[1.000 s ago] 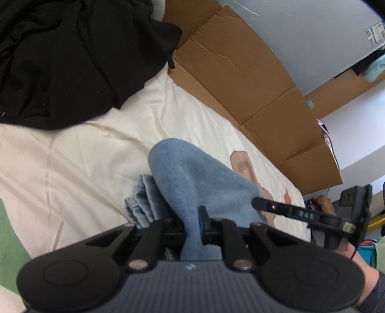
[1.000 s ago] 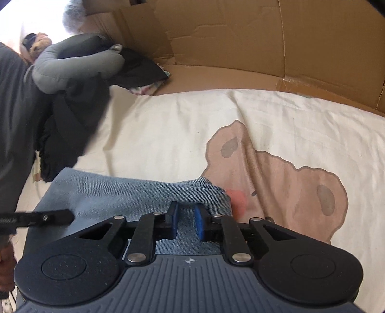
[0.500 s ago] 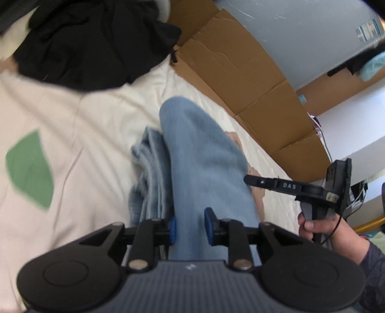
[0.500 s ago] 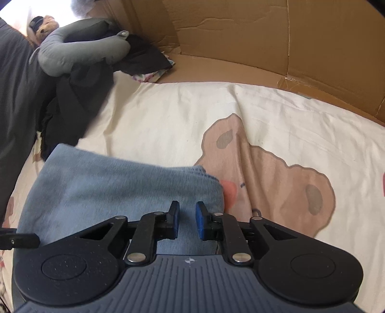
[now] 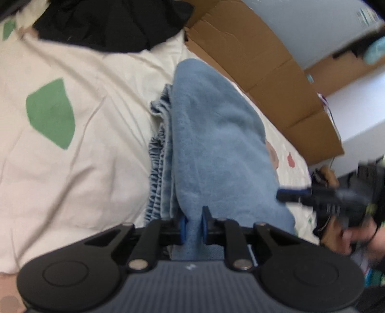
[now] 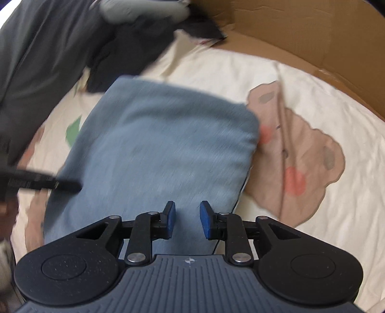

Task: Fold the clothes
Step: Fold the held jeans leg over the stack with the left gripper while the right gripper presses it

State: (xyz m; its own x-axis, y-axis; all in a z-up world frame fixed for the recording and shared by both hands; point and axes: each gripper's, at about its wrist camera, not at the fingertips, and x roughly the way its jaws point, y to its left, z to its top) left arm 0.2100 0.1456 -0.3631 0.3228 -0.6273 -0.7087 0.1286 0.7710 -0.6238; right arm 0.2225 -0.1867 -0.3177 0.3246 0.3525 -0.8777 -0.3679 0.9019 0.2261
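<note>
Bedsheet (image 5: pixel 91 173), cream with green patches and a brown bear print (image 6: pixel 310 154), is covering the whole work surface; it is lying wrinkled under everything. Cardboard sheet (image 5: pixel 259 62) is leaning along the far edge of the bed, with a pale blue wall (image 5: pixel 300 26) rising behind it. Pile of black clothes (image 5: pixel 108 24) is sitting at the far corner of the sheet, clear of the fold area; in the right wrist view a grey padded item (image 6: pixel 144 9) is lying on top of that pile, blurred. Blue jeans (image 5: pixel 216 149) are lying folded in the middle of the sheet, gathered waistband edge showing on the left side in the left wrist view. Left gripper (image 5: pixel 192 227) is closing, a fold of the blue fabric running up between its pads. Right gripper (image 6: pixel 187 222) is opening, hovering over the near edge of the jeans, pads clear of the cloth. Person's hand (image 5: pixel 341 231) is holding the right gripper's handle, blurred
</note>
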